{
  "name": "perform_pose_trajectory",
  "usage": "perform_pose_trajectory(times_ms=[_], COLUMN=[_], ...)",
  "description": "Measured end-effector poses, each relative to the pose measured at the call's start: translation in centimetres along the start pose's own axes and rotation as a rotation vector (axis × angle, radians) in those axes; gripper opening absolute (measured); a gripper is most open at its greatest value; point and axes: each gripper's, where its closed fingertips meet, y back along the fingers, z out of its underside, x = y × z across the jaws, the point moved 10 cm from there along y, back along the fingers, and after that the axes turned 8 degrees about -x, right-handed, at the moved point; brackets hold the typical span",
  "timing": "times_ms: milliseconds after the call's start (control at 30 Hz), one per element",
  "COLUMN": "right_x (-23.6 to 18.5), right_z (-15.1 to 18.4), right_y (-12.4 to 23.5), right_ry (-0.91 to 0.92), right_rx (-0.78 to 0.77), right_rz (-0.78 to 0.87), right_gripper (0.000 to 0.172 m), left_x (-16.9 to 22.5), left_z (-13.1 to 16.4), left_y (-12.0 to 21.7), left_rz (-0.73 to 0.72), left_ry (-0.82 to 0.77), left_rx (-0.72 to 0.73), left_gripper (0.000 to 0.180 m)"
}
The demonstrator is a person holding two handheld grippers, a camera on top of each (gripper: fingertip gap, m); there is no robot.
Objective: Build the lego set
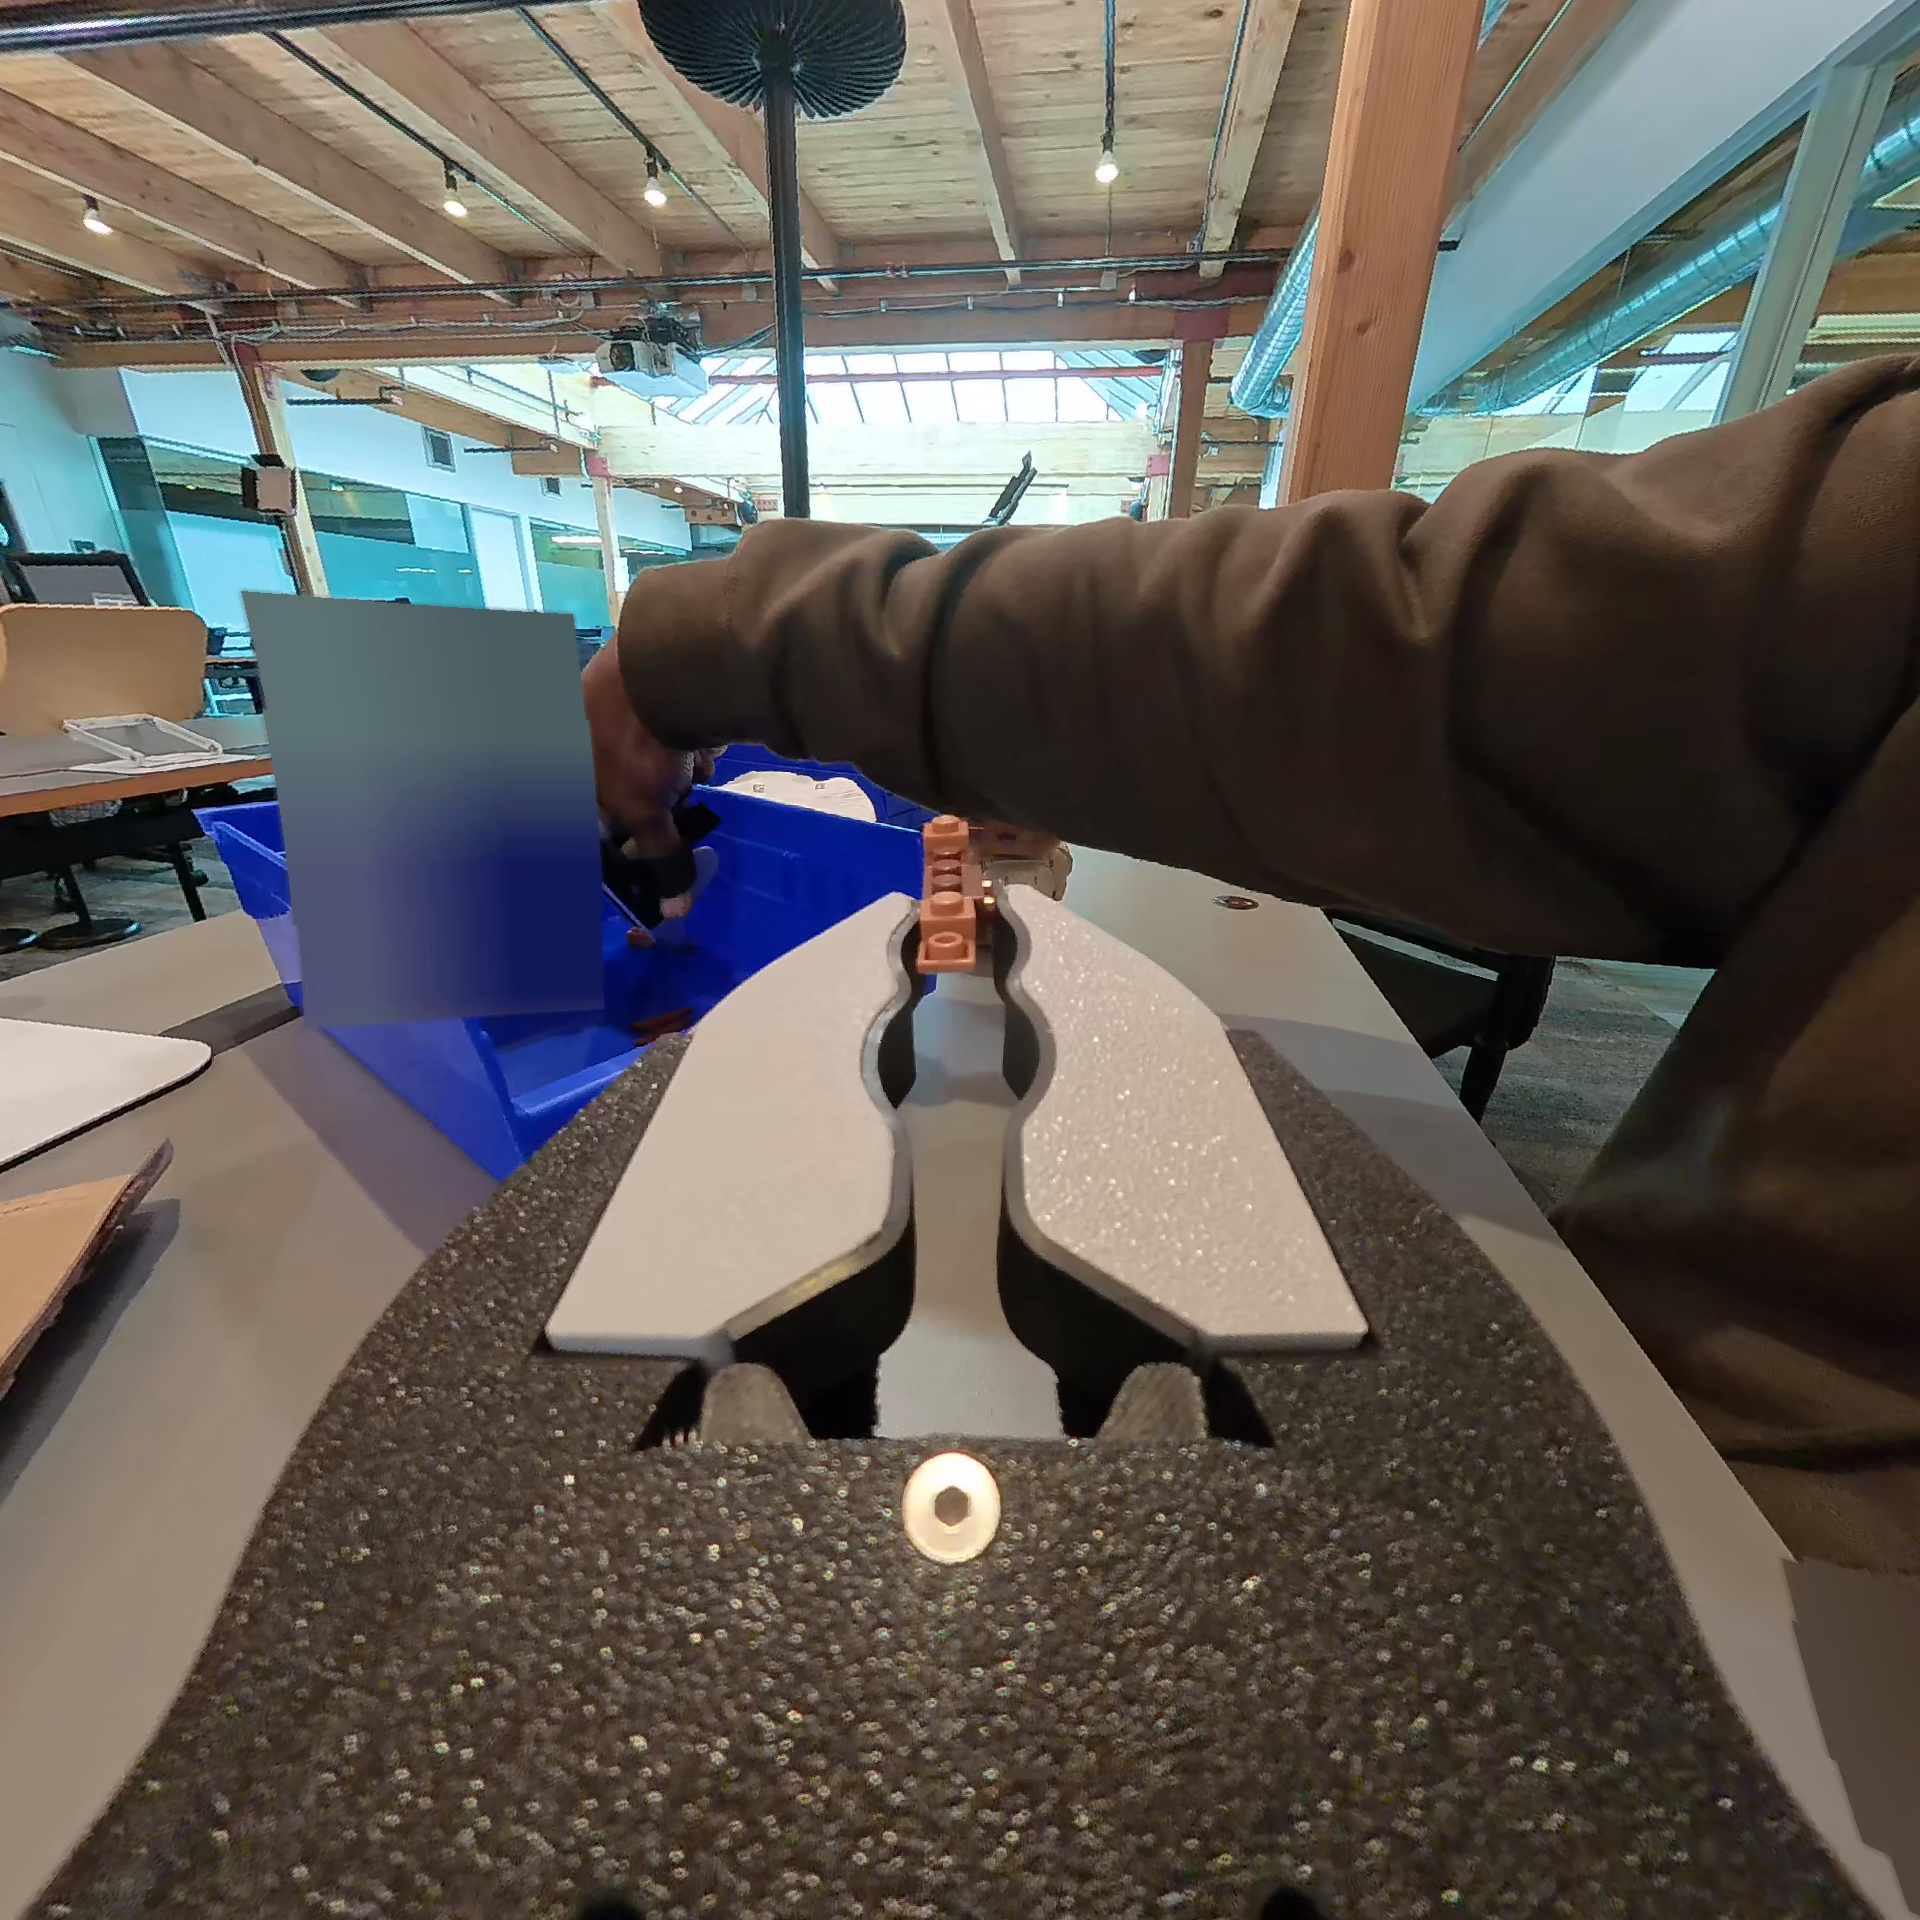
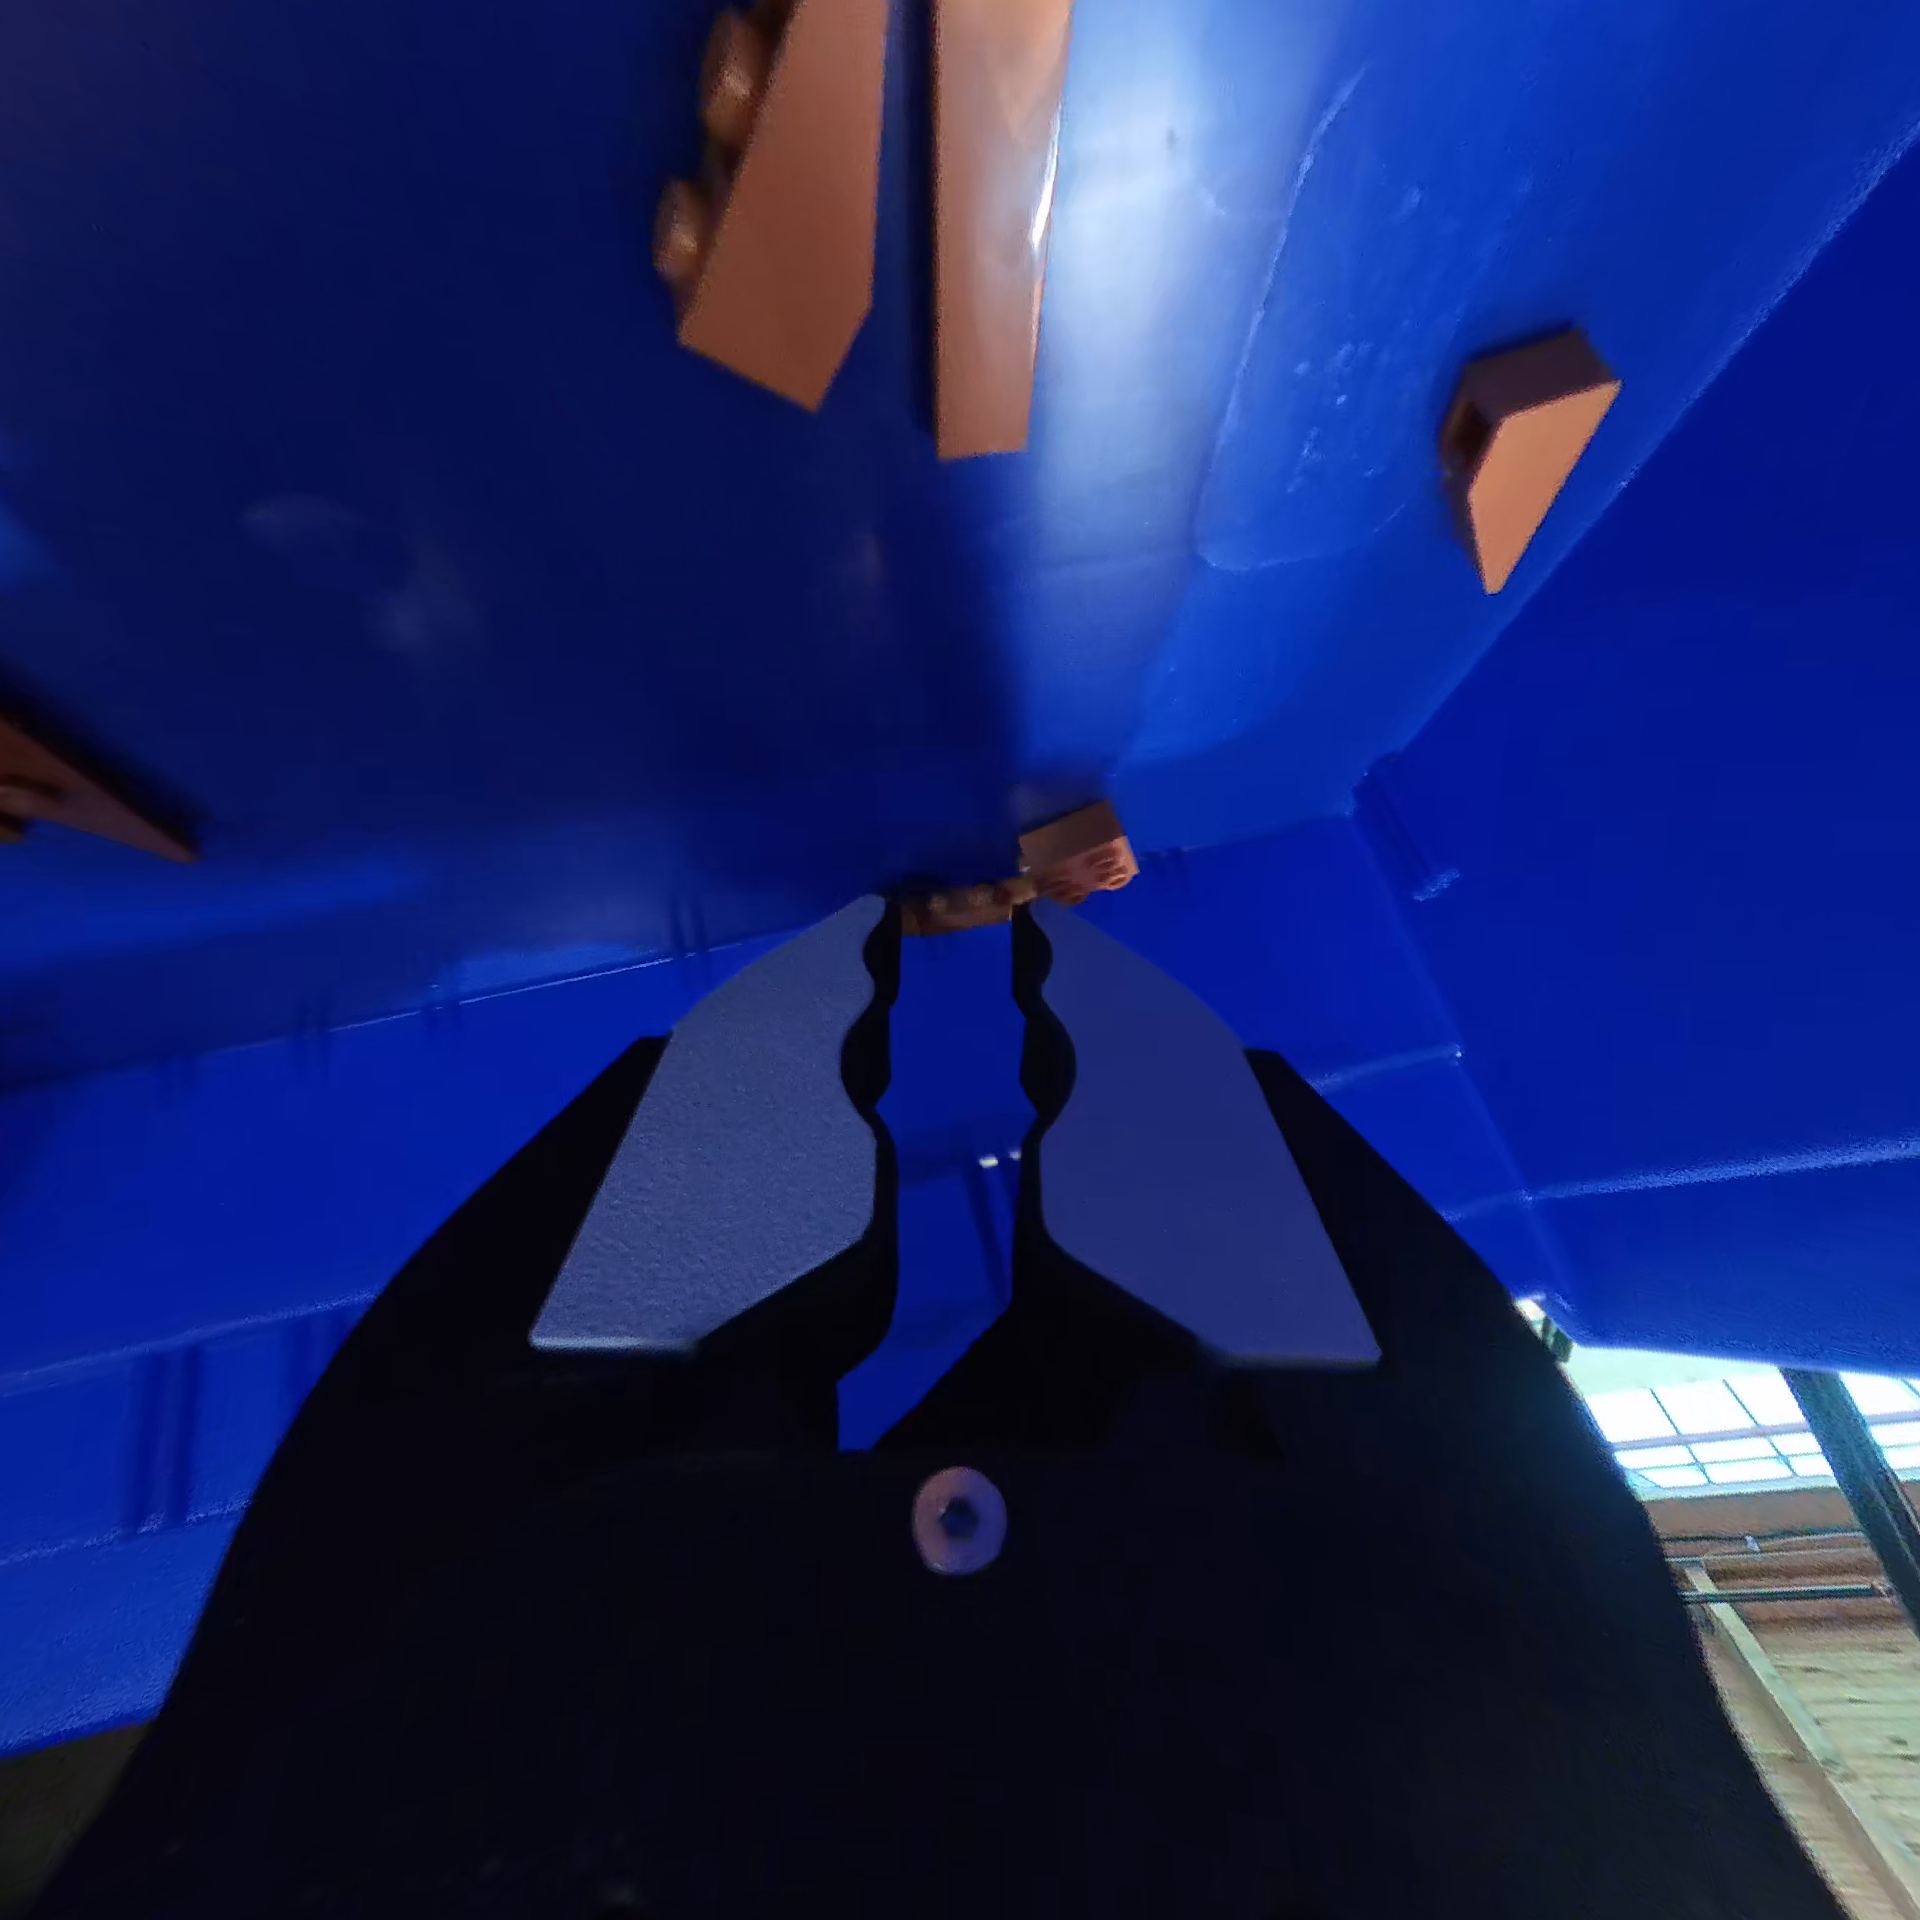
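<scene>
At the centre of the left wrist view, the left gripper (image 1: 954, 930) clamps a small brown brick assembly (image 1: 948, 902) between its white fingertips, above the grey table (image 1: 312, 1195) beside the blue bin (image 1: 790, 883). Inside that bin, at the middle of the right wrist view, the right gripper (image 2: 956, 920) grips a thin brown stud plate (image 2: 956, 912) lying on the bin floor, a small brown brick (image 2: 1081, 862) touching it; other brown bricks (image 2: 774, 239) lie toward the upper frame.

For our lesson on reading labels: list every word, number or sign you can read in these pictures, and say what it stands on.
No text can be read anywhere.
White paper sheets beyond the blue plastic bin: printed marks, too small to read.
Brown toy-brick stack in the left gripper: no legible writing.
</scene>
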Motion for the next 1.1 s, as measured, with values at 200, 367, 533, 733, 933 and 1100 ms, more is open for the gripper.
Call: perform_pose_trajectory(times_ms=[200,367,533,733,933,1100], right_x=[0.1,0.0,0.0,-0.7,0.0,0.2], right_z=[-0.1,0.1,0.7,1.6,2.0,1.2], right_y=[-0.1,-0.1,0.6,1.2,1.1,0.5], right_ry=[0.004,0.019,0.027,0.051,-0.019,-0.036], right_rx=[0.003,0.013,0.076,0.112,0.159,0.130], right_rz=[-0.007,-0.002,-0.006,0.000,0.043,0.041], right_gripper=[0.016,0.013,0.000,0.000,0.003,0.025], left_x=[0.0,0.1,0.0,0.0,0.1,0.2], left_z=[0.0,-0.1,0.0,0.0,0.1,0.2], left_y=[0.0,0.0,0.0,0.0,-0.1,-0.1], left_rz=[0.002,0.001,-0.003,-0.007,-0.007,-0.008], left_ry=[-0.002,-0.006,-0.011,-0.014,-0.023,-0.029], left_rx=[-0.002,0.000,-0.006,-0.009,-0.019,-0.024], left_gripper=[0.012,0.012,0.012,0.011,0.011,0.011])
